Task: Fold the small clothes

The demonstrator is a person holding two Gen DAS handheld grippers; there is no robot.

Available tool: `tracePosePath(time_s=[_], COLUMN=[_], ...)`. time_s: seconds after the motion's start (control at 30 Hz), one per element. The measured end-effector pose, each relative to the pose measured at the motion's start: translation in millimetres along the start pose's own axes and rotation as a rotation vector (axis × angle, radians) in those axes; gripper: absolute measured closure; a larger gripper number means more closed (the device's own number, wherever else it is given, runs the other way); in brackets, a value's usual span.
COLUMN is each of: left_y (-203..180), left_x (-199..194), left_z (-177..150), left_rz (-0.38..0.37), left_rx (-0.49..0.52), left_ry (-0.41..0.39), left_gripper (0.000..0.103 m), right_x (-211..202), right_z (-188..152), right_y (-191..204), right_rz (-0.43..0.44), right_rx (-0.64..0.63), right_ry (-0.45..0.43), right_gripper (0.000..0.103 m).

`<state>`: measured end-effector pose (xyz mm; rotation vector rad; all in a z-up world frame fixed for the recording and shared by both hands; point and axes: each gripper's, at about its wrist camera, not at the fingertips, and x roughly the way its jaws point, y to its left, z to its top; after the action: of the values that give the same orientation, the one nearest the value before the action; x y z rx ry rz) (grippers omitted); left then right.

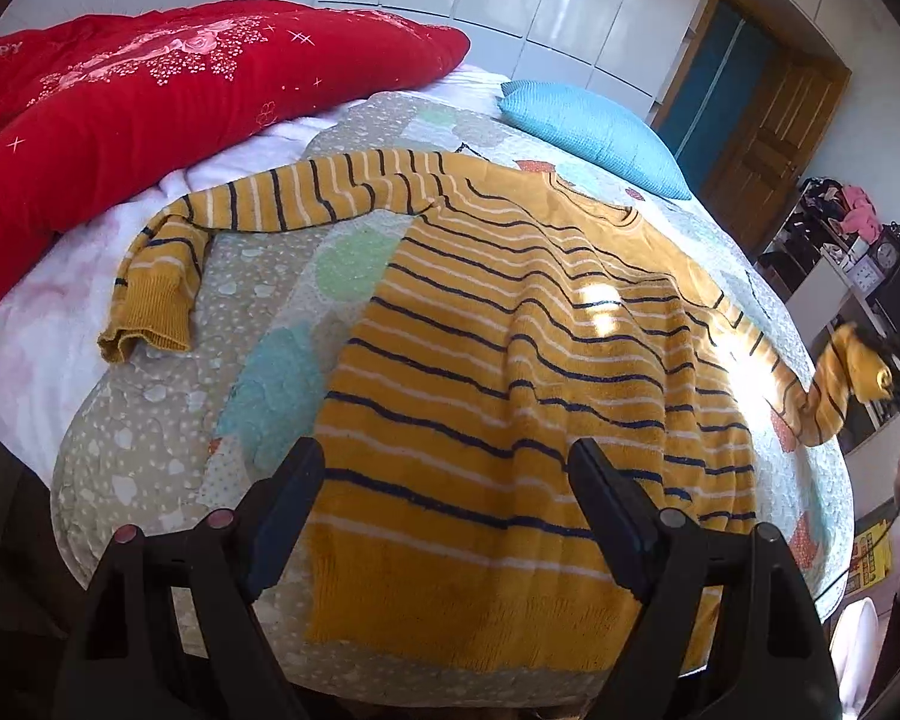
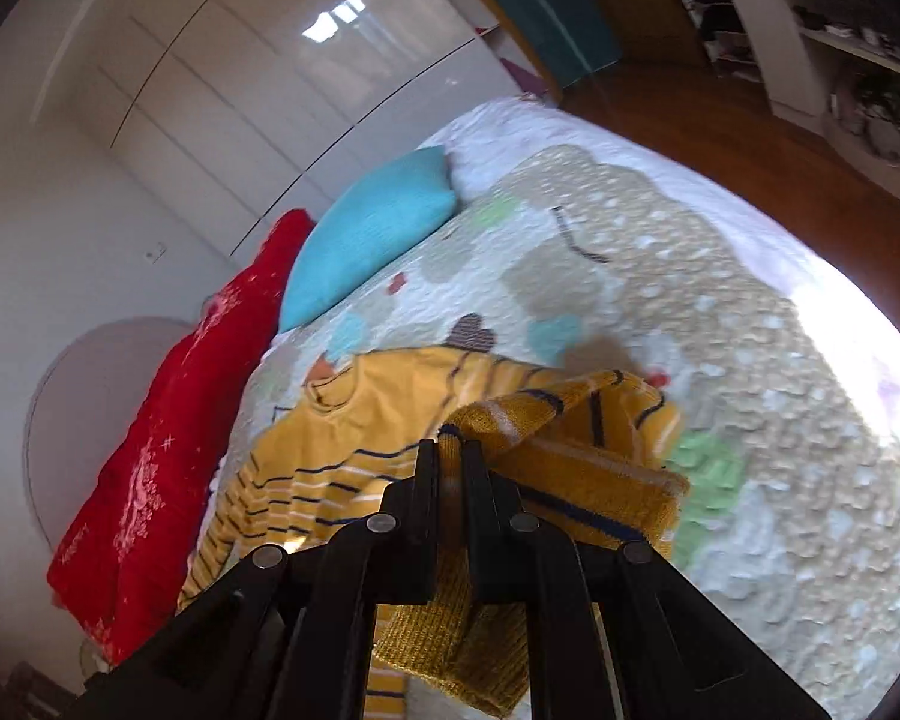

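The yellow striped sweater (image 1: 510,348) lies spread face up on the quilted bedspread (image 1: 258,312), body flat and unfolded, one sleeve (image 1: 210,222) trailing toward the red duvet (image 1: 150,96); folding has, by all appearances, only begun. The right gripper (image 2: 450,450) is clamped narrowly on the other sleeve's cuff (image 2: 570,480) and holds it lifted off the bed. The left gripper (image 1: 444,468) hovers over the hem, fingers wide apart (gripping nothing).

We see a bed (image 1: 150,450) under a patterned quilt, on it our mustard striped sweater (image 1: 510,360) spread flat, one sleeve bent at left, a red duvet (image 1: 150,96) along the far-left side, a turquoise pillow (image 1: 594,132) near the head.
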<state>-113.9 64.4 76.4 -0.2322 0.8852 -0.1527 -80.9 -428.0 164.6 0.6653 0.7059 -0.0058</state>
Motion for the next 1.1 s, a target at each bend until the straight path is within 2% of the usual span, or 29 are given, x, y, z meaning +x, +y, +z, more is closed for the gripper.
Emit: tracePosePath(time_s=[0.2, 0.33, 0.47, 0.5, 0.6, 0.67, 0.73, 0.83, 0.97, 1.1], left_y=[26, 50, 73, 77, 91, 96, 97, 96, 113, 147], left_x=[-2, -5, -3, -2, 0, 1, 2, 2, -1, 0], left_z=[-9, -14, -20, -21, -24, -25, -25, -24, -13, 3], left_rz=[-0.004, -0.010, 0.009, 0.011, 0.014, 0.021, 0.025, 0.039, 0.095, 0.183], left_rx=[-0.017, -0.047, -0.082, -0.095, -0.134, -0.149, -0.152, -0.145, -0.168, -0.242], left_ry=[-0.008, -0.021, -0.013, -0.011, -0.004, 0.000, 0.000, -0.007, -0.036, -0.068], left_gripper=[0.021, 0.021, 0.021, 0.021, 0.021, 0.021, 0.021, 0.021, 0.021, 0.020], right_x=[133, 230, 314, 330, 365, 379, 381, 367, 328, 277], right_z=[-3, -20, -44, -49, -61, -63, -61, -58, -70, -83], right_y=[114, 176, 212, 218, 228, 232, 234, 240, 233, 202], right_rz=[0.087, 0.055, 0.032, 0.019, 0.049, 0.099, 0.111, 0.095, 0.116, 0.137], right_rx=[-0.100, -0.177, -0.204, -0.205, -0.167, -0.133, -0.121, -0.133, -0.215, -0.267], right_ry=[0.175, 0.275, 0.401, 0.420, 0.465, 0.480, 0.471, 0.419, 0.446, 0.470], right_gripper=[0.094, 0.094, 0.091, 0.089, 0.071, 0.068, 0.050, 0.037, 0.034, 0.031])
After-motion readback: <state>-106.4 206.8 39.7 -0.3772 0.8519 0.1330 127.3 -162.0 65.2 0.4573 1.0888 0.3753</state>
